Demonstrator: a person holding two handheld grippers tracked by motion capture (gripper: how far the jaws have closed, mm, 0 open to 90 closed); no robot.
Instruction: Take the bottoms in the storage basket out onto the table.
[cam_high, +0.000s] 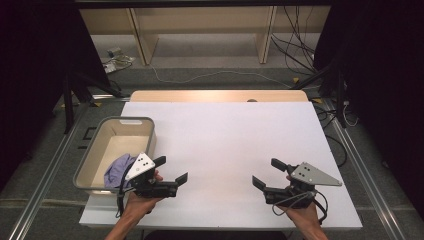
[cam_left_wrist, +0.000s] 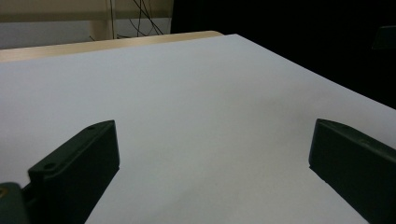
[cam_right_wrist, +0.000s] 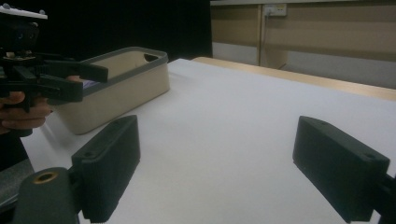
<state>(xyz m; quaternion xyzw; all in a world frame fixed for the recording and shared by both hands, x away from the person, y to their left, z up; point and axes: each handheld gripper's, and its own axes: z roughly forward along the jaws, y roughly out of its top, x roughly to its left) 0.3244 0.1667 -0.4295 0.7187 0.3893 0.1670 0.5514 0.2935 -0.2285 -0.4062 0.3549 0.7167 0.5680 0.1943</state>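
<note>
Cloth (cam_high: 118, 169) in bin (cam_high: 100, 145) — half hidden behind left gripper (cam_high: 173, 170)

Both forearms come in from the near edge of the table (cam_high: 225, 140), the one landmark here. The left hand (cam_high: 142, 197) grips the left gripper (cam_high: 171, 169) low over the table's near left part, its jaws spread wide with nothing between them, pointing toward the table's right side. The right hand (cam_high: 300, 207) holds the right gripper (cam_high: 270, 172) over the table's near right part, jaws likewise wide apart and bare, pointing toward the table's left side. The two grippers face each other, well apart.
</note>
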